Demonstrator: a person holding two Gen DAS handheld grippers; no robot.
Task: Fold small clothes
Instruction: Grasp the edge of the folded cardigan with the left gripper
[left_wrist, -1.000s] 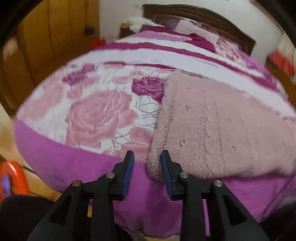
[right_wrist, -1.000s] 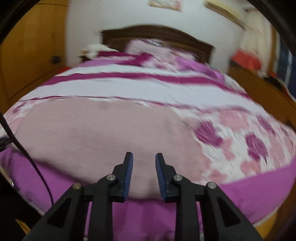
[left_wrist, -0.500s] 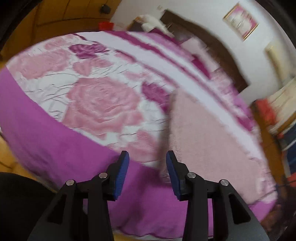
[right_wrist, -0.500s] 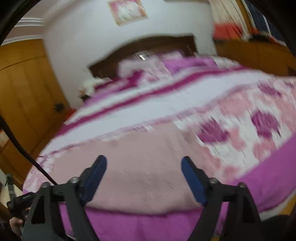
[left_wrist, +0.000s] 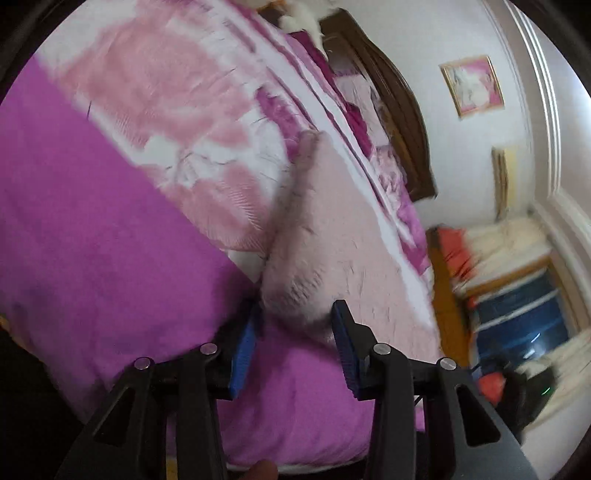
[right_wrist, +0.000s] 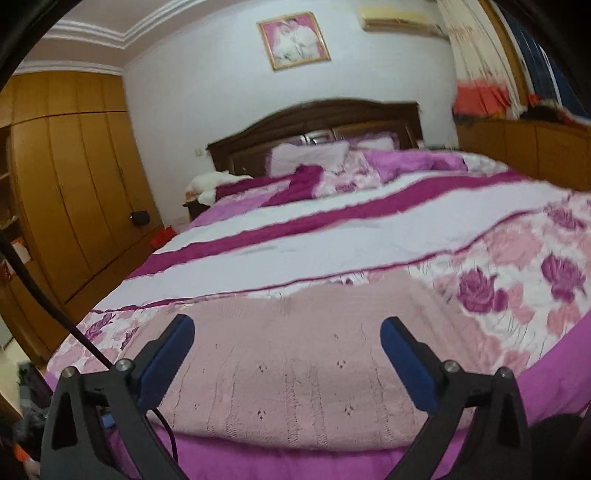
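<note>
**Pink knit lies flat at the bed's near edge, both grippers spread**

The bed fills both views, covered by a quilt printed with pink and purple roses, white and magenta bands farther up, and a plain magenta border along the near edge. A dark wooden headboard backs the pillows, and a wooden wardrobe stands along the left wall in the right wrist view.

The pink knitted garment lies spread flat on the quilt at the bed's near edge, its hem just short of the magenta border. In the left wrist view, which is tilted and blurred, the garment's near corner sits between the blue pads.

The right gripper hovers over the garment with its jaws wide apart, holding nothing. The left gripper has its jaws apart at that corner; whether the pads touch the knit cannot be told.

A framed picture hangs above the headboard. No brand, label or legible writing shows anywhere.
</note>
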